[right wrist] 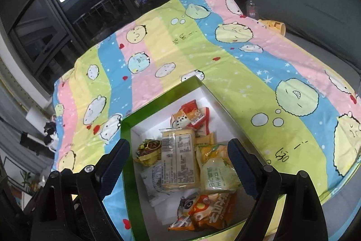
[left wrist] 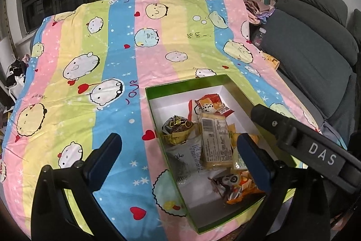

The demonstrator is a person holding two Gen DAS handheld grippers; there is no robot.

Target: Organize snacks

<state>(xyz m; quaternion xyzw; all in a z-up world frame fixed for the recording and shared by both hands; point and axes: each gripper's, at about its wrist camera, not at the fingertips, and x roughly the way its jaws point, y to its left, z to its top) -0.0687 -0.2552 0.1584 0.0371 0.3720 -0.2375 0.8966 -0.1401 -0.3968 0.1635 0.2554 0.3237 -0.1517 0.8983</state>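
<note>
I see the green box, white inside, on the striped cartoon cloth, full of wrapped snacks. My left tool and right tool gape wide, empty.

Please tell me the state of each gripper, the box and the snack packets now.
left gripper: open, empty
right gripper: open, empty, above the box
green box: lidless, on the striped cloth
snack packets: lying inside the box, overlapping
</note>
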